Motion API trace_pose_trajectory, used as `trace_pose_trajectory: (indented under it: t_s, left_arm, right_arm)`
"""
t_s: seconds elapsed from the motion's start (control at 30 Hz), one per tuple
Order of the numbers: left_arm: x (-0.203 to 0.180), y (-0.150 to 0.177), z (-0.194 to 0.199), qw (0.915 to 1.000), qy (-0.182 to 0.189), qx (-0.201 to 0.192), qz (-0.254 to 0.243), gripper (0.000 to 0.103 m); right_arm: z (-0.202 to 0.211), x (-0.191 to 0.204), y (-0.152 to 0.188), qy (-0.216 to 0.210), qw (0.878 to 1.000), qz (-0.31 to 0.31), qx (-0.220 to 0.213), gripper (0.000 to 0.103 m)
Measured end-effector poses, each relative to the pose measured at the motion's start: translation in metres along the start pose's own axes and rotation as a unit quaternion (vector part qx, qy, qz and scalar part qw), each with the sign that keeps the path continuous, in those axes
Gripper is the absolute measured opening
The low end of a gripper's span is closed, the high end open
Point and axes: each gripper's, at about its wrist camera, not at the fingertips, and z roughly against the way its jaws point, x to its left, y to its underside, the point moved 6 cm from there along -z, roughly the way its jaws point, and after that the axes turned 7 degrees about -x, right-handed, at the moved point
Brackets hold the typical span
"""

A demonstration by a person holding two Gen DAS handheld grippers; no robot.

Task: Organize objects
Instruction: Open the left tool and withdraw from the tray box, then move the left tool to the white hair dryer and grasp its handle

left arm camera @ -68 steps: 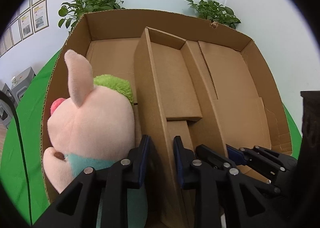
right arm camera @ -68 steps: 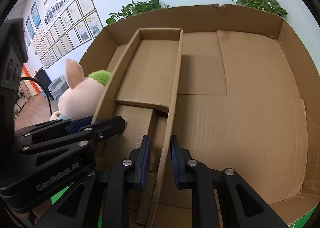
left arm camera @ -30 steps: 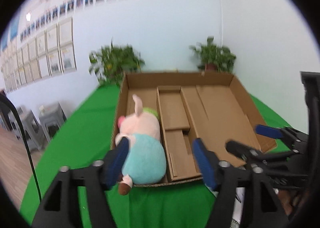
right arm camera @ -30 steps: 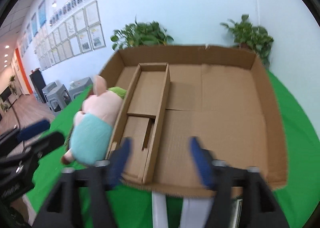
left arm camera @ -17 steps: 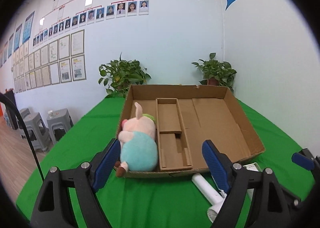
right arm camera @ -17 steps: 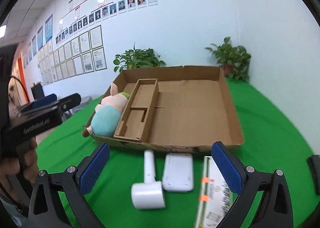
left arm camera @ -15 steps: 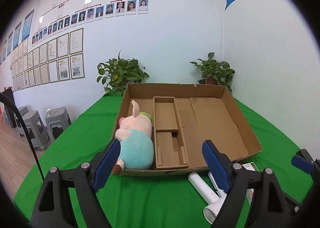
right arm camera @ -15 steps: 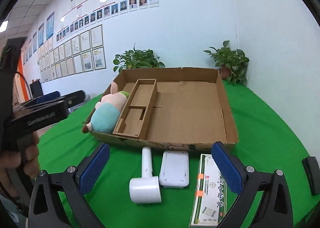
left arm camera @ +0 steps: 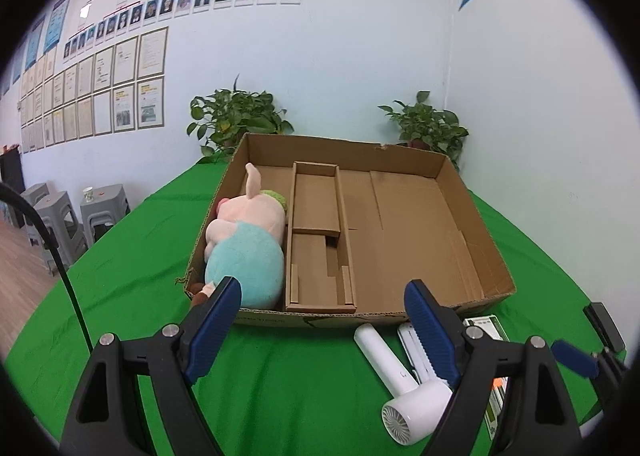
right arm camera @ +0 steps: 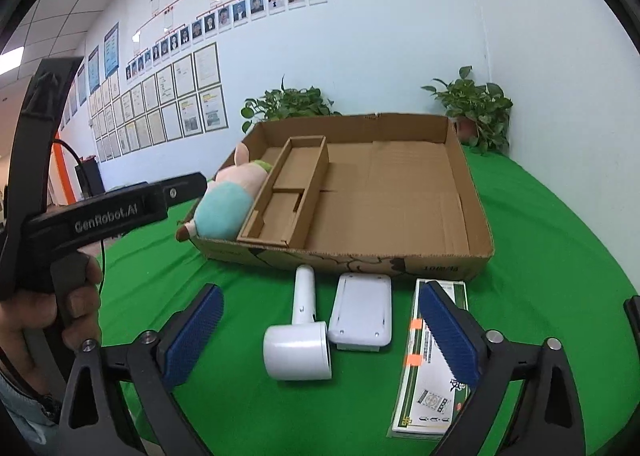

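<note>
A shallow cardboard box (left arm camera: pixel 476 232) (right arm camera: pixel 476 216) sits on the green table. A plush pig (left arm camera: pixel 244 244) (right arm camera: pixel 228 204) lies in its left compartment, beside a narrow cardboard divider tray (left arm camera: pixel 316 240) (right arm camera: pixel 288 192). In front of the box lie a white handheld fan (right arm camera: pixel 300 332) (left arm camera: pixel 396 380), a white flat device (right arm camera: pixel 360 312) and a green-edged printed box (right arm camera: pixel 432 356). My left gripper (left arm camera: pixel 320 320) is open and empty, held back from the box front. My right gripper (right arm camera: pixel 320 332) is open and empty, above the fan and the white device.
Two potted plants (left arm camera: pixel 236 120) (left arm camera: pixel 428 128) stand behind the box against the wall. Grey stools (left arm camera: pixel 60 216) stand off the table's left side. The left gripper's body and the hand holding it (right arm camera: pixel 60 296) fill the left of the right wrist view.
Both grippers let go of the divider walls inside the box, opened wide and pulled back and up. The fan, white device and printed box came into view.
</note>
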Motion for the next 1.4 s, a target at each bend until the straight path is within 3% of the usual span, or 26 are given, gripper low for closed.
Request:
trace_pose_trajectory:
  t_s: [0.13, 0.2, 0.23, 0.3, 0.37, 0.43, 0.47, 0.5, 0.53, 0.57, 0.67, 0.83, 0.93, 1.0, 1.1, 1.27, 1.4]
  left_arm:
    - [-0.002, 0.004, -0.004, 0.9999, 0.007, -0.001, 0.014, 0.084]
    - [-0.004, 0.008, -0.007, 0.9996, 0.017, 0.007, 0.020, 0.081]
    - [-0.005, 0.010, -0.008, 0.9994, 0.026, 0.011, 0.022, 0.071]
    - [-0.009, 0.015, -0.013, 0.9981, 0.049, 0.028, 0.024, 0.053]
    - [-0.012, 0.022, -0.021, 0.9964, 0.065, 0.050, 0.024, 0.047]
    - [-0.011, 0.029, -0.027, 0.9895, 0.111, 0.067, 0.064, 0.047]
    - [-0.011, 0.030, -0.029, 0.9852, 0.131, 0.074, 0.082, 0.049]
    - [-0.011, 0.032, -0.032, 0.9795, 0.153, 0.086, 0.098, 0.058]
    - [-0.012, 0.034, -0.034, 0.9770, 0.161, 0.092, 0.105, 0.065]
    - [-0.013, 0.035, -0.035, 0.9759, 0.165, 0.094, 0.108, 0.075]
    - [-0.018, 0.042, -0.043, 0.9746, 0.167, 0.112, 0.097, 0.078]
    - [-0.026, 0.070, -0.067, 0.9509, 0.204, 0.200, 0.120, 0.078]
    - [-0.032, 0.086, -0.074, 0.9336, 0.233, 0.238, 0.132, 0.078]
    - [-0.033, 0.093, -0.075, 0.9263, 0.245, 0.247, 0.145, 0.078]
    - [-0.030, 0.096, -0.075, 0.9269, 0.239, 0.248, 0.149, 0.078]
    - [-0.025, 0.096, -0.075, 0.9256, 0.241, 0.249, 0.151, 0.078]
    - [-0.023, 0.104, -0.080, 0.9150, 0.252, 0.269, 0.165, 0.078]
  right_arm:
    - [-0.004, -0.002, 0.007, -0.007, 1.000, -0.004, 0.011, 0.095]
    - [-0.005, -0.002, 0.010, -0.003, 1.000, 0.000, 0.018, 0.087]
    - [-0.008, -0.002, 0.013, -0.004, 1.000, 0.003, 0.027, 0.084]
    - [-0.012, -0.001, 0.018, -0.005, 0.999, 0.009, 0.042, 0.064]
    - [-0.017, 0.002, 0.027, -0.004, 0.998, 0.019, 0.058, 0.061]
    - [-0.023, 0.006, 0.036, -0.008, 0.997, 0.025, 0.072, 0.062]
    - [-0.026, 0.008, 0.042, -0.009, 0.996, 0.027, 0.082, 0.072]
    - [-0.029, 0.010, 0.045, -0.009, 0.996, 0.029, 0.087, 0.089]
    - [-0.031, 0.011, 0.049, -0.011, 0.995, 0.028, 0.091, 0.094]
    - [-0.035, 0.013, 0.052, -0.017, 0.995, 0.026, 0.097, 0.096]
    - [-0.050, 0.016, 0.061, -0.028, 0.991, 0.017, 0.127, 0.098]
    - [-0.068, 0.022, 0.065, -0.017, 0.990, 0.026, 0.140, 0.098]
    - [-0.078, 0.025, 0.069, -0.005, 0.987, 0.045, 0.151, 0.088]
    - [-0.084, 0.026, 0.075, 0.003, 0.984, 0.056, 0.168, 0.068]
    - [-0.090, 0.027, 0.083, 0.002, 0.982, 0.053, 0.183, 0.053]
    - [-0.087, 0.031, 0.086, -0.003, 0.982, 0.057, 0.177, 0.053]
    - [-0.079, 0.037, 0.090, -0.018, 0.983, 0.032, 0.181, 0.054]
